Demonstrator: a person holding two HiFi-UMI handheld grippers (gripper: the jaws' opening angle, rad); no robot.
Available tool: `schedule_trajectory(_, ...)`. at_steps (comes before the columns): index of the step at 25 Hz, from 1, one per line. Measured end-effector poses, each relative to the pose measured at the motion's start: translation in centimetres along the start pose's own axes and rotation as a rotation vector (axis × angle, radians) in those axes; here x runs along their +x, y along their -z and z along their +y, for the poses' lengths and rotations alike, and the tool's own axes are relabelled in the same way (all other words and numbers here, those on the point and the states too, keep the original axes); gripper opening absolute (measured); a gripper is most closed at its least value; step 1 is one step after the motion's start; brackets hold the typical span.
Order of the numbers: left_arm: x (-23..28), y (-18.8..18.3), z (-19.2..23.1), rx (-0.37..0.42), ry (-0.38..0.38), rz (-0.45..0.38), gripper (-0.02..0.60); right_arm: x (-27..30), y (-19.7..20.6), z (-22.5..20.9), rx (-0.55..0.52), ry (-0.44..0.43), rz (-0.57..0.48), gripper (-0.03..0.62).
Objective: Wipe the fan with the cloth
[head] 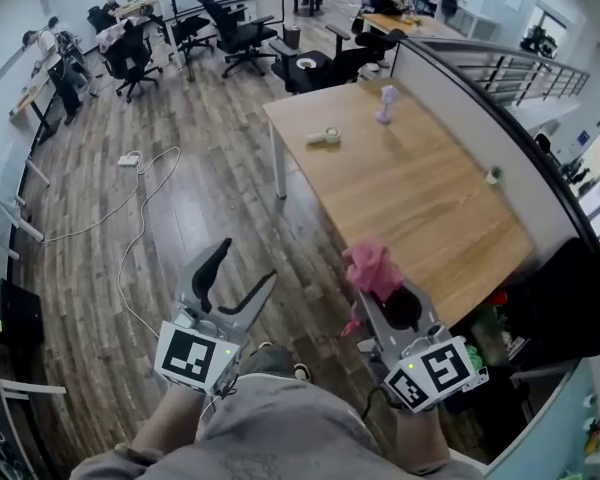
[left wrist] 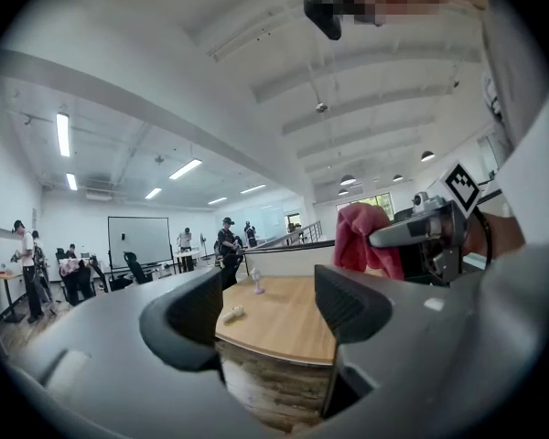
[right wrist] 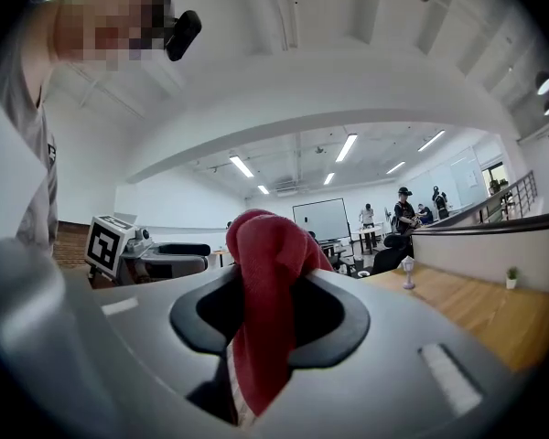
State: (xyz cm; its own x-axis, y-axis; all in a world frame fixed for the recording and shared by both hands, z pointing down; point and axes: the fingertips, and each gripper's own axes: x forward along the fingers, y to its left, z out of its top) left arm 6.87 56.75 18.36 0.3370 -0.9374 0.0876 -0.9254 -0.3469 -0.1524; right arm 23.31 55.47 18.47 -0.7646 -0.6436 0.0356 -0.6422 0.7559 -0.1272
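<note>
Clamping the pink cloth between closed jaws, the right gripper is the nearer one to the fan, upright well ahead across the table; the left gripper gapes empty.

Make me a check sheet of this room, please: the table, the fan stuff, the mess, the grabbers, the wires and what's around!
Surface: light wooden table, ahead of both grippers.
Job's things: small pale purple fan upright at the table's far end; pink cloth held well short of it.
Clutter: a small white object near the fan; a tiny potted plant at the table's right edge.
Grippers: left gripper open, nothing between its jaws; right gripper shut on the cloth.
Cables: white cable trailing over the floor from a power strip.
Surroundings: office chairs, people at far desks, a railing.
</note>
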Motion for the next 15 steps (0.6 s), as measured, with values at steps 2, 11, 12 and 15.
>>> schedule_trajectory(2, 0.4, 0.0, 0.1, -0.005, -0.007, -0.004, 0.314, 0.1, 0.1, -0.4, -0.001, 0.003, 0.006, 0.126)
schedule_trajectory(11, 2.9, 0.9, 4.0, 0.009, -0.058, -0.019, 0.314, 3.8, 0.5, -3.0, 0.004, 0.02, 0.019, 0.127)
schedule_trajectory(12, 3.4, 1.1, 4.6, 0.014, -0.058, -0.025, 0.314, 4.6, 0.6, -3.4, 0.004, 0.02, 0.023, 0.127)
schedule_trajectory(15, 5.3, 1.6, 6.6, -0.004, -0.062, -0.015, 0.314, 7.3, 0.7, -4.6, 0.013, 0.02, 0.028, 0.126)
